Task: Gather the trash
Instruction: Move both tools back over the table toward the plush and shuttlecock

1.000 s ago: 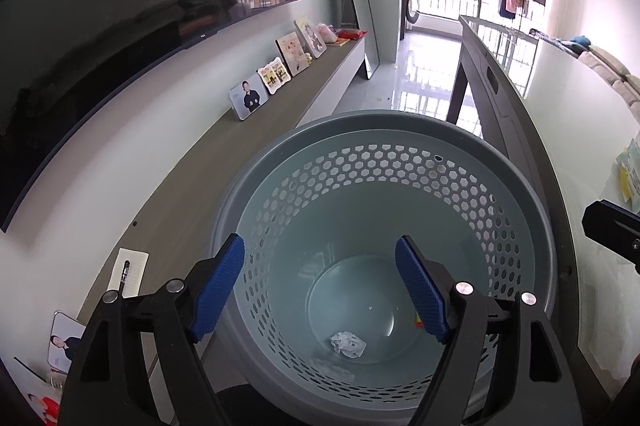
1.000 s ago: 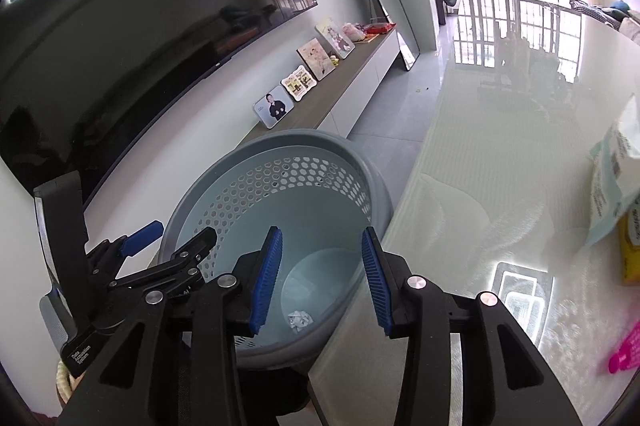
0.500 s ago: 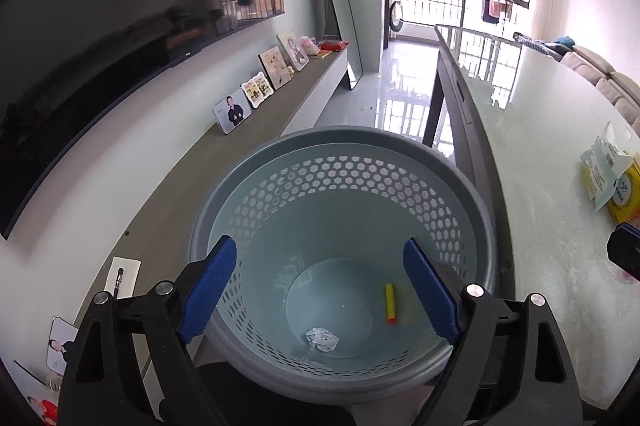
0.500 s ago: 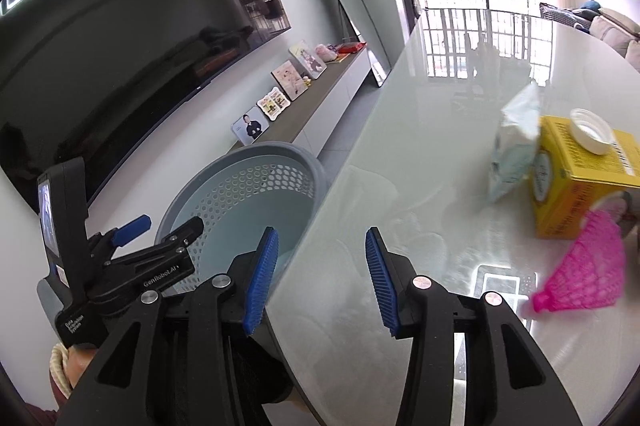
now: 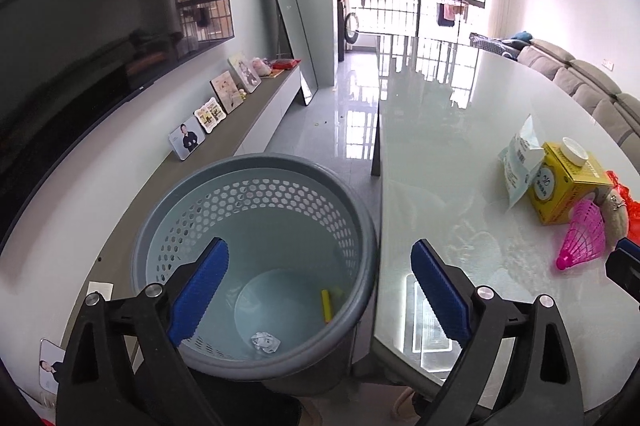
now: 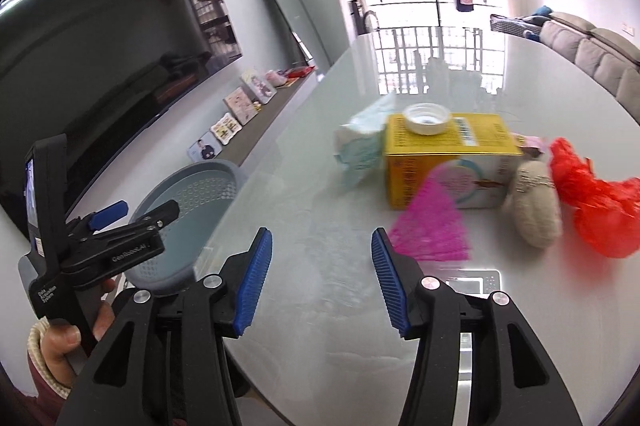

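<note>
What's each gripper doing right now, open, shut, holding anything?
Left gripper: open, empty, above the trash basket.
Right gripper: open, empty, over the table, pointed toward the pink shuttlecock.

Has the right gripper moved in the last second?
Yes. The right gripper swung right, off the bin and over the table toward the yellow box.

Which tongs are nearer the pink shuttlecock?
Right. The right tongs open just short of the pink shuttlecock; the left tongs hang open over the basket rim beside the table.
</note>
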The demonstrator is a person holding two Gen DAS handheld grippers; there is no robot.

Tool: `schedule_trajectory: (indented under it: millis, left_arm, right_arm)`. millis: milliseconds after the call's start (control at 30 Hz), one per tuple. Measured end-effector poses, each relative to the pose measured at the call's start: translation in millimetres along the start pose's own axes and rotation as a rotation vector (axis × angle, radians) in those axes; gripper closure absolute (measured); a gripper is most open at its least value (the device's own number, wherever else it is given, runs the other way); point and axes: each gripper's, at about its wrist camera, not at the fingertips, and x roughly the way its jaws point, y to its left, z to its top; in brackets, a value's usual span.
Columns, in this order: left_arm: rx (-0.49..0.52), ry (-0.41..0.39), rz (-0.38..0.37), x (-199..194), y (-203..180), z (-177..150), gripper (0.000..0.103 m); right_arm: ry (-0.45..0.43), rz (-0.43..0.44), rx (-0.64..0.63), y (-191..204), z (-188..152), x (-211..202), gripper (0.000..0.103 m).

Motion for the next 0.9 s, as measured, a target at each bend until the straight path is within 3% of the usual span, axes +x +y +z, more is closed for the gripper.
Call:
schedule_trajectory:
  millis: [633,900]
  left_arm:
    - [0.094,0.001,-0.099,-12.9,-87.0,-0.5,0.012]
    - [0.111,0.017,-0.132,-9.3,-110.1,0.9,0.012]
  right_arm:
    - [-0.019,-0.199,0.158,-116.1,-27.1,-34.9,0.052]
    - [-0.004,-0.205,0.167,-131.5,-23.6,-21.4,0.052]
